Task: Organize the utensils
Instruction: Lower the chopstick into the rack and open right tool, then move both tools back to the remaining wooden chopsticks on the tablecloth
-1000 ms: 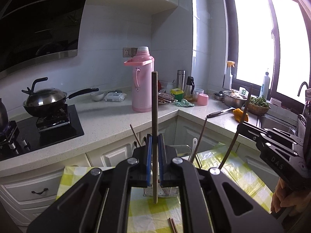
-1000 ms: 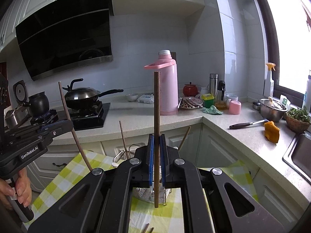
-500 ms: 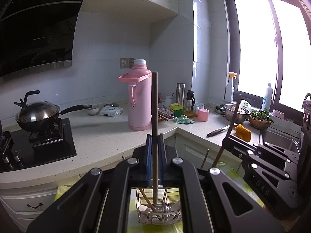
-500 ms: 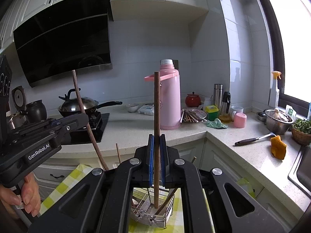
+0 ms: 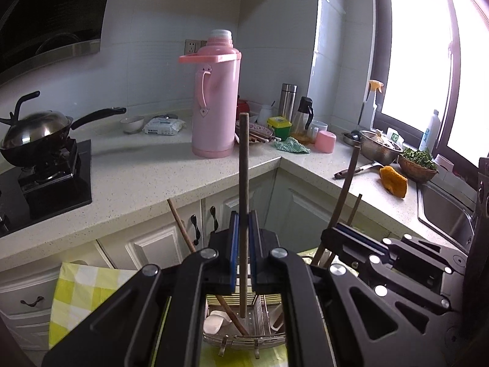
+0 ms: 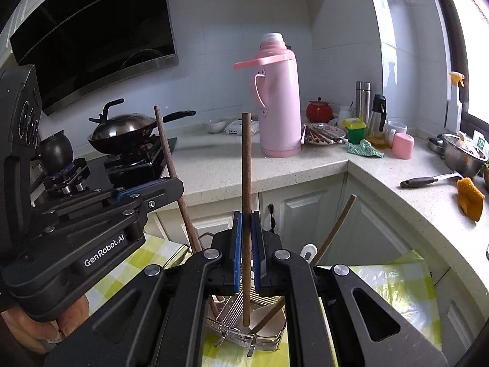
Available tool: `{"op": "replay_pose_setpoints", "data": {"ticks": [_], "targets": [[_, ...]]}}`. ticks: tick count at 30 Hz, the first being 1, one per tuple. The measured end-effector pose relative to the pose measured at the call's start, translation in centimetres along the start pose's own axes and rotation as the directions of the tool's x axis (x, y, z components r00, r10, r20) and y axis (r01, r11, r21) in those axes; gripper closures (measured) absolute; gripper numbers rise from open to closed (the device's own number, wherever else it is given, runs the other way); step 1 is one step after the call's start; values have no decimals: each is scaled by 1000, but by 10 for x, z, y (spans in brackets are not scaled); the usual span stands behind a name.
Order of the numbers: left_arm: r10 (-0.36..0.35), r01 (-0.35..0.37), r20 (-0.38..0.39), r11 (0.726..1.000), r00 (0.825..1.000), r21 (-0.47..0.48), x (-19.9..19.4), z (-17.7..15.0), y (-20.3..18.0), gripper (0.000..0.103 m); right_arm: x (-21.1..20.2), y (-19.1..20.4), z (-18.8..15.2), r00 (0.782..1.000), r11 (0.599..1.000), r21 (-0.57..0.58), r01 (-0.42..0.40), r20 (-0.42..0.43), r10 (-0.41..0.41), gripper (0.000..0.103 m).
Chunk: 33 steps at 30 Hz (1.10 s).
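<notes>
A: Item one, left gripper [image 5: 243,238]. Clamped tight on a brown chopstick [image 5: 243,183], held upright, lower tip hanging inside the wire rack [image 5: 244,341]. Same gripper visible from the right camera at [image 6: 152,191], stick leaning slightly.

B: Item two, right gripper [image 6: 246,238]. Likewise closed on a second chopstick [image 6: 246,183], upright, tip down among the rack wires [image 6: 244,335], just beside a white spoon bowl.

A: Rack contents: two loose chopsticks already leaning, one at [image 5: 183,229], one at [image 6: 336,226]; white spoons [image 5: 214,321] lying at the bottom. Rack standing on a yellow checked cloth [image 5: 79,287].

B: Step in hand, as judged: lowering both sticks into the rack, then letting go.

A: Advice, listed. Keep each stick near vertical until the tip meets the rack floor; no release from height, or a bounce out is likely.

B: Aim for a gap clear of the spoons and the leaning sticks, so nothing gets levered over.

A: Mind the two grippers, close together above one small rack; stagger the release, one side first.

B: Open only a little, then lift straight up, so the pads do not drag a stick back out.
</notes>
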<state>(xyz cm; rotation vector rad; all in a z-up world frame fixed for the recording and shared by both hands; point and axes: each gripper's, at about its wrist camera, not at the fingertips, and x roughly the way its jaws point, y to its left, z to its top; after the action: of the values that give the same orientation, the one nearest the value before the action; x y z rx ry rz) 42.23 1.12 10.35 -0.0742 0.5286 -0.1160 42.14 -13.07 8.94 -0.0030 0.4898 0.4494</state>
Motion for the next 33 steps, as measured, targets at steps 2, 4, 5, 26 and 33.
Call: {"op": "replay_pose_setpoints", "data": {"ticks": [2,4,5,26,33], "targets": [[6,-6,-16,1000,1000,0,9,-5,3,97,11,0,-5,1000,1000,6,-6,-25,6,97],[15,-15,-29,1000,999,4,17,-9,5,97,21,0,-10,999,1000,9,-12,-47,12,96],[16,-16,-39,1000,999,5,20,-12,6,97,26,0,-11,998,1000,9,-17,-59,17,96],[65,-64,22,997,998,-42,-3,-14,24,61,7,-25,-3,992,992,40,117,38,-119,62],[85,-82,91,996,992,-36,-64,-29,21,37,-55,-30,-11,987,992,50,119,99,-124,62]]}}
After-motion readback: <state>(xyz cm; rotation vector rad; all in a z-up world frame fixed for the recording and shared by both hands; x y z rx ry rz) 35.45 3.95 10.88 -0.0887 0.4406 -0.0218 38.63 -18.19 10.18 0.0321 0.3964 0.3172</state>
